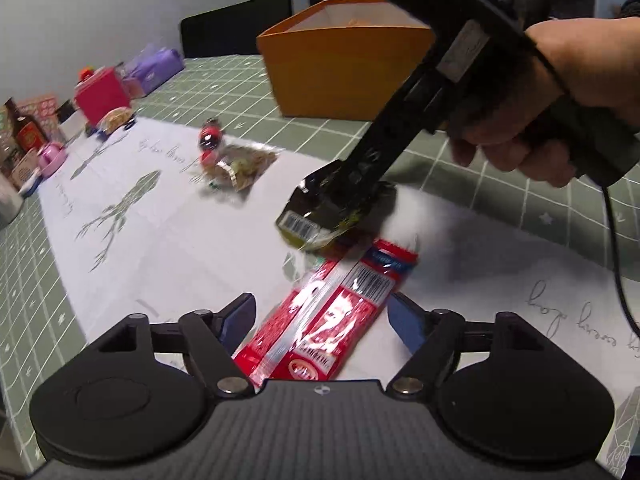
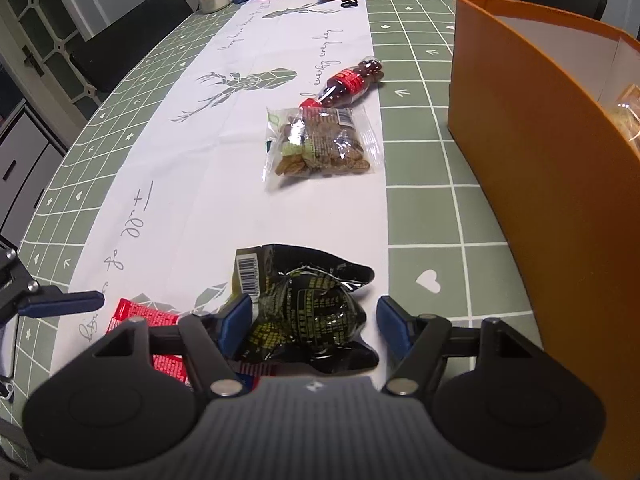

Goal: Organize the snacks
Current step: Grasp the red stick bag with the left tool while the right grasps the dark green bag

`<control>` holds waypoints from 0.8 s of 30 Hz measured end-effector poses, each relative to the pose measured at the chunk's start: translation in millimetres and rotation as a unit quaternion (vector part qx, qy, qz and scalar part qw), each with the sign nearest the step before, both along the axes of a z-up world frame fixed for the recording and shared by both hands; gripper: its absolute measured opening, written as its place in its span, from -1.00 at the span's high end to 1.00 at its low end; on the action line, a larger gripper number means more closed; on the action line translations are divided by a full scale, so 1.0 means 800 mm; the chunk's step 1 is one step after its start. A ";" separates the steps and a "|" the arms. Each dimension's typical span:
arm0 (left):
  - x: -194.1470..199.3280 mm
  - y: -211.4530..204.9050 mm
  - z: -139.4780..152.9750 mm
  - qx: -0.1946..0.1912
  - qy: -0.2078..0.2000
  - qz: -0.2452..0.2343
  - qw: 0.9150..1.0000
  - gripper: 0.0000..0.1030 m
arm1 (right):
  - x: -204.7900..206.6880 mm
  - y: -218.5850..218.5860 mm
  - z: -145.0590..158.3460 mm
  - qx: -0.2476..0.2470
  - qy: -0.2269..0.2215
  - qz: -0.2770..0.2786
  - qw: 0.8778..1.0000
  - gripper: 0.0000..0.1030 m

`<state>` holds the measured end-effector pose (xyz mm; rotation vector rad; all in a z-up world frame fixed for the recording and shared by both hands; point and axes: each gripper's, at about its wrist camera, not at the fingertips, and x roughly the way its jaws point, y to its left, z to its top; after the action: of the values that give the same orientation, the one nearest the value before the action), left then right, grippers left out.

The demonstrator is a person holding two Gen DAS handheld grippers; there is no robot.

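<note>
Nearest in the left wrist view, the left gripper [image 1: 320,316] stands spread over the red packet [image 1: 320,332], which lies flat on the white runner [image 1: 172,240] with neither pad touching it. Just beyond it, the right gripper [image 2: 314,316] has its jaws apart around the black pouch [image 2: 308,312]; the left pad looks to be against the wrapper and the right pad clear of it, though the crinkled foil makes contact hard to judge. The pouch rests on the worktop [image 2: 432,216], overlapping the packet's far end.

Farther along the runner lie a clear nut bag [image 2: 320,142] and, behind it, a small bottle of dark sweets [image 2: 350,82]. The orange box [image 2: 540,152] stands on the right, open at the top, with something already inside.

The step in hand looks like picking up the next two snacks. Each gripper needs to close squarely on its wrapper, lift it clear of the other, then carry it right and over the box wall.
</note>
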<state>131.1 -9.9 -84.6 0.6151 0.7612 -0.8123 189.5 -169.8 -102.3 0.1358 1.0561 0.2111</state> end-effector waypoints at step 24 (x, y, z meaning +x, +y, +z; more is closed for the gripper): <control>0.019 -0.008 -0.030 -0.005 0.095 0.006 0.995 -0.28 | -0.004 -0.011 -0.001 -0.003 -0.017 0.046 0.999 0.07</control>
<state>145.9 -16.4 -108.6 0.5278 0.9331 -0.8722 186.4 -178.2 -102.9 0.0776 1.0304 0.2914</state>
